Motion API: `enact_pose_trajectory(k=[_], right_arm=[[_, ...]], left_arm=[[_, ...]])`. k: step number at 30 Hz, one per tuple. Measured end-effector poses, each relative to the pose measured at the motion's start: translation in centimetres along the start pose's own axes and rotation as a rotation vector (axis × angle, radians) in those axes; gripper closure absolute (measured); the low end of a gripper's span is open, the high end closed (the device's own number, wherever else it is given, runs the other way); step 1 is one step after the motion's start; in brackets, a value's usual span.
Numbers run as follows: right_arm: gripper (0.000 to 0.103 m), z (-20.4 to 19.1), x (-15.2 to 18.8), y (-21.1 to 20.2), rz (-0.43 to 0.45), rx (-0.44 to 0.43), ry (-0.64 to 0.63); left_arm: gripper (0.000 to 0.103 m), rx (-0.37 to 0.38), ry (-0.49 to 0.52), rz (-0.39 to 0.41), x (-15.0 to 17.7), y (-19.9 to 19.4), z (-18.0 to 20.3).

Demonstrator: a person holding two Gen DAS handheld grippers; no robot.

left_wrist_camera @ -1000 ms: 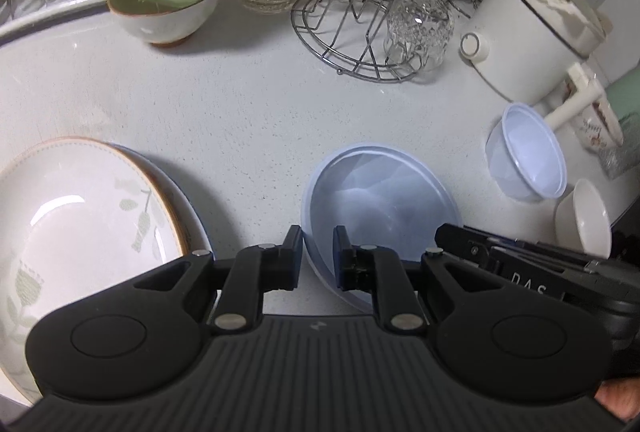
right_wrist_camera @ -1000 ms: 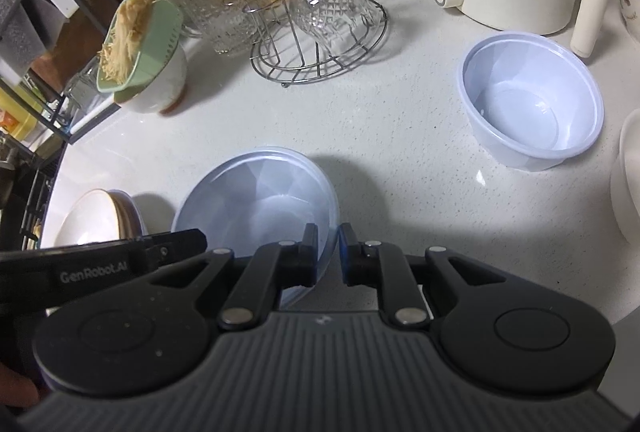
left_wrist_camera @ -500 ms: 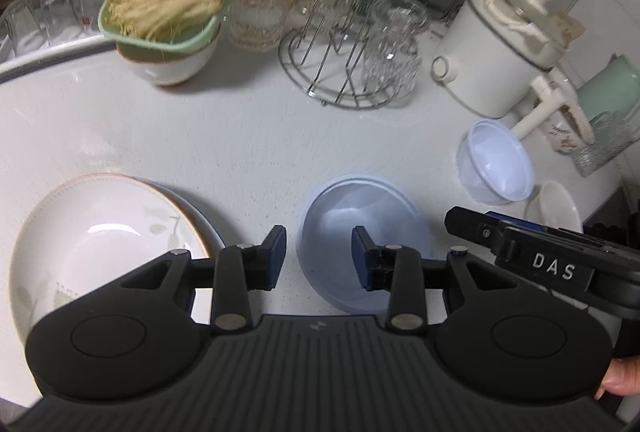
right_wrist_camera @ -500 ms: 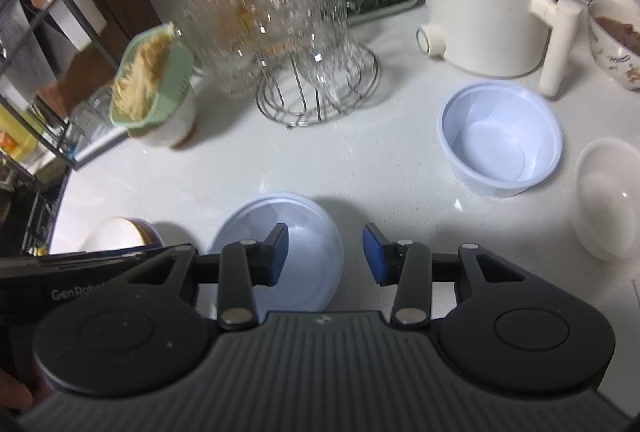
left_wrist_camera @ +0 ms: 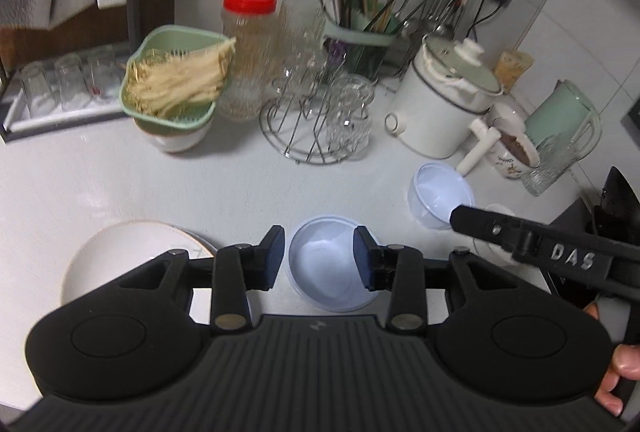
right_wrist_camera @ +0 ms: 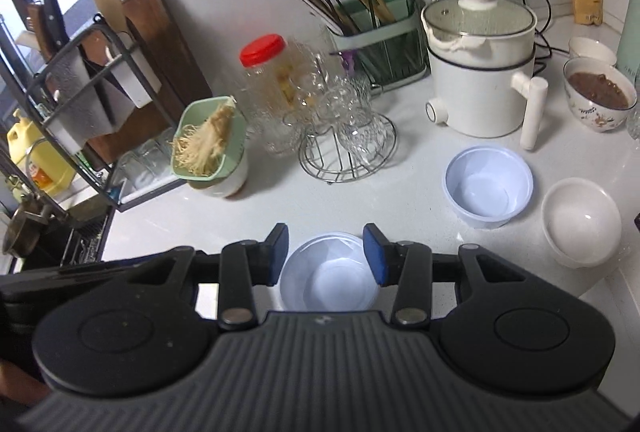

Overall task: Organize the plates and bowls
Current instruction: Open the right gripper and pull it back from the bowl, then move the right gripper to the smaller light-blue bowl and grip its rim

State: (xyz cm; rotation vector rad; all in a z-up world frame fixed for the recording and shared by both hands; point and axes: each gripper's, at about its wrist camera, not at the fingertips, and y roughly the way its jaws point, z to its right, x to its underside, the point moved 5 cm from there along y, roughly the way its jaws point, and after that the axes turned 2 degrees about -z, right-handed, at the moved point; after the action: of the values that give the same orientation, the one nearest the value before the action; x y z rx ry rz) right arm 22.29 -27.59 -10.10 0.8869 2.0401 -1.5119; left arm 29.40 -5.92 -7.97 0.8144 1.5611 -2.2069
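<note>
A pale blue plastic bowl (left_wrist_camera: 330, 264) sits on the white counter right below both grippers; it also shows in the right wrist view (right_wrist_camera: 330, 278). My left gripper (left_wrist_camera: 320, 258) is open and empty above it. My right gripper (right_wrist_camera: 326, 258) is open and empty above the same bowl. A second blue plastic bowl (right_wrist_camera: 486, 186) stands to the right, also in the left wrist view (left_wrist_camera: 438, 192). A white bowl (right_wrist_camera: 580, 222) sits right of it. Stacked plates (left_wrist_camera: 132, 252) lie at the left.
A wire rack with glasses (right_wrist_camera: 348, 144), a green colander with noodles on a bowl (right_wrist_camera: 210, 148), a red-lidded jar (right_wrist_camera: 268, 88), a white electric pot (right_wrist_camera: 480, 72) and a bowl of brown food (right_wrist_camera: 600, 92) stand behind. A dish rack (right_wrist_camera: 80, 104) is at the left.
Both grippers were shut at the blue bowl's rim, then opened and pulled up and back. The bowl stays on the counter.
</note>
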Motion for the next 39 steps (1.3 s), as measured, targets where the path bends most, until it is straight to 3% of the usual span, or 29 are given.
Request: enact_pose_trajectory(k=[3, 7, 23, 36, 39], right_arm=[[0.059, -0.4, 0.6, -0.7, 0.037, -0.032, -0.043], [0.059, -0.4, 1.5, -1.0, 0.037, -0.014, -0.059], [0.059, 3.0, 0.3, -1.5, 0.061, -0.019, -0.109], [0.059, 2.4, -0.2, -1.8, 0.053, 0.018, -0.089], [0.054, 2.0, -0.3, -1.8, 0.060, 0.043, -0.099]], left_arm=[[0.054, -0.015, 0.012, 0.033, 0.0, -1.3, 0.2], [0.052, -0.029, 0.006, 0.044, 0.0, -1.7, 0.2], [0.051, -0.061, -0.032, 0.036, 1.2, 0.1, 3.8], [0.050, -0.013, -0.011, 0.036, -0.7, -0.3, 2.7], [0.049, -0.001, 0.011, 0.035, -1.1, -0.2, 2.5]])
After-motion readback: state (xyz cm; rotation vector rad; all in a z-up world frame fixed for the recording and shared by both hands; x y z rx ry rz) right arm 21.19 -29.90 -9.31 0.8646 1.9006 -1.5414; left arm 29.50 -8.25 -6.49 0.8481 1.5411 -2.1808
